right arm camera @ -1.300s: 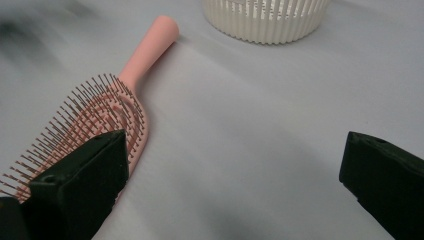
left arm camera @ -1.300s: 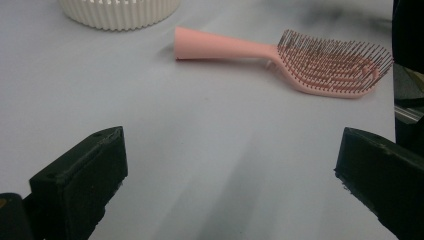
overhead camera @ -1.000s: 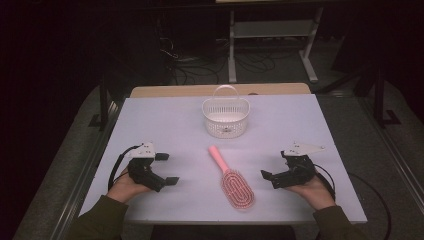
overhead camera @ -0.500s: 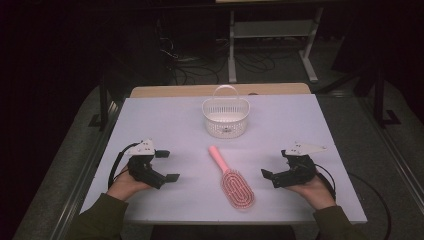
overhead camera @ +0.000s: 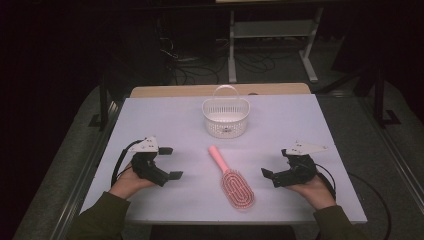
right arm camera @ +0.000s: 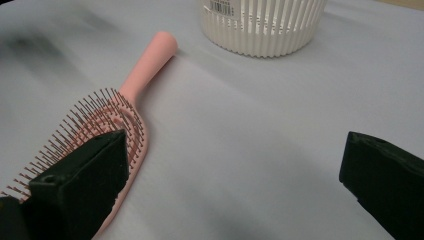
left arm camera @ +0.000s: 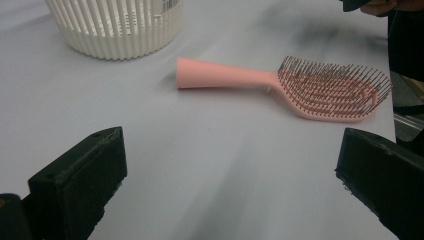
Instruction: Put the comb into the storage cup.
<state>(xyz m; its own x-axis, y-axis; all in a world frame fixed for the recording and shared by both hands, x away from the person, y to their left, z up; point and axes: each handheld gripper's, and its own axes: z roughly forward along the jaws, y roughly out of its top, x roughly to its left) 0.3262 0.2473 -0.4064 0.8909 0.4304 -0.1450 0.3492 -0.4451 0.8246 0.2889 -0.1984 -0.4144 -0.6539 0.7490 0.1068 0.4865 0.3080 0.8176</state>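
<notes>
A pink hairbrush [overhead camera: 231, 177] lies bristles up at the front middle of the white table, handle pointing toward a white slotted basket [overhead camera: 225, 117] farther back. My left gripper [overhead camera: 170, 163] rests on the table left of the brush, jaws wide open and empty. To the brush's right, my right gripper [overhead camera: 275, 164] also stands open with nothing in it. In the left gripper view the brush [left arm camera: 280, 82] and basket [left arm camera: 115, 25] lie beyond the open gripper [left arm camera: 230, 175]. In the right gripper view the brush head [right arm camera: 107, 125] sits just behind the left jaw, the basket [right arm camera: 262, 25] farther off.
The white table top [overhead camera: 320, 125] ends in a wooden strip [overhead camera: 175, 91] at the back. The basket has an upright handle [overhead camera: 225, 90]. Beyond the table are a dark floor with cables [overhead camera: 200, 65] and a metal stand [overhead camera: 270, 30].
</notes>
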